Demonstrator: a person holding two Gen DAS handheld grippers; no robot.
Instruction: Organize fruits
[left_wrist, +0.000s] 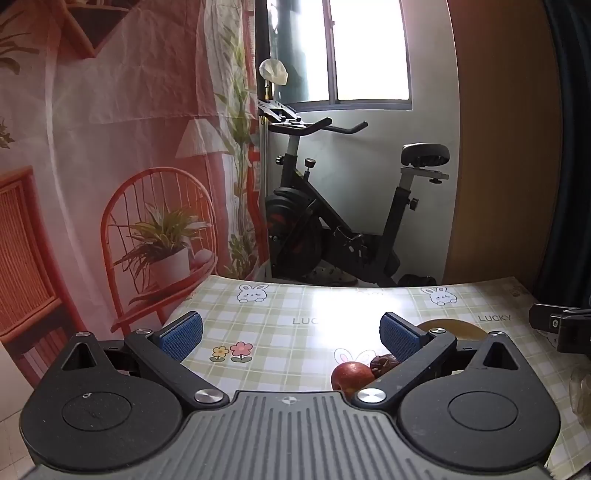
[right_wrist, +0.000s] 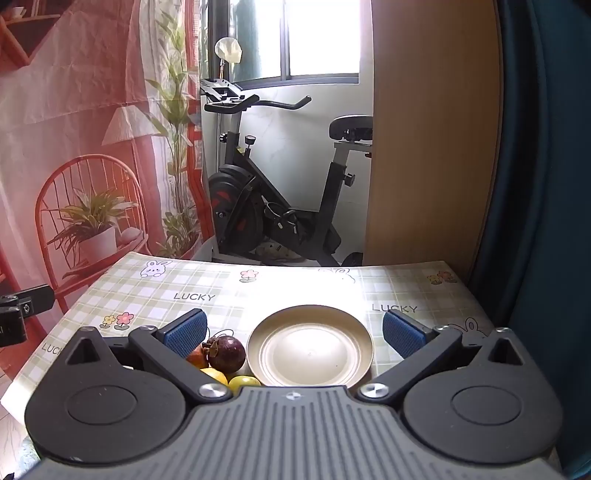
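Note:
A cream plate (right_wrist: 309, 345) lies bare on the checked tablecloth, between the fingers of my open right gripper (right_wrist: 293, 334). Left of the plate lie a dark purple mangosteen (right_wrist: 228, 352), a red-orange fruit (right_wrist: 195, 357) partly behind the left finger, and two yellow fruits (right_wrist: 243, 382) at the gripper body's edge. In the left wrist view, my open left gripper (left_wrist: 290, 338) hovers over the cloth; a red apple (left_wrist: 351, 374) and the mangosteen (left_wrist: 384, 363) sit by its right finger, with the plate's rim (left_wrist: 452, 326) behind.
The table (right_wrist: 207, 280) wears a green checked cloth printed with rabbits and flowers. An exercise bike (right_wrist: 280, 206) stands past its far edge by a window. A printed curtain hangs at left and a wooden panel (right_wrist: 432, 147) at right. The other gripper's body (left_wrist: 557, 326) shows at the right edge.

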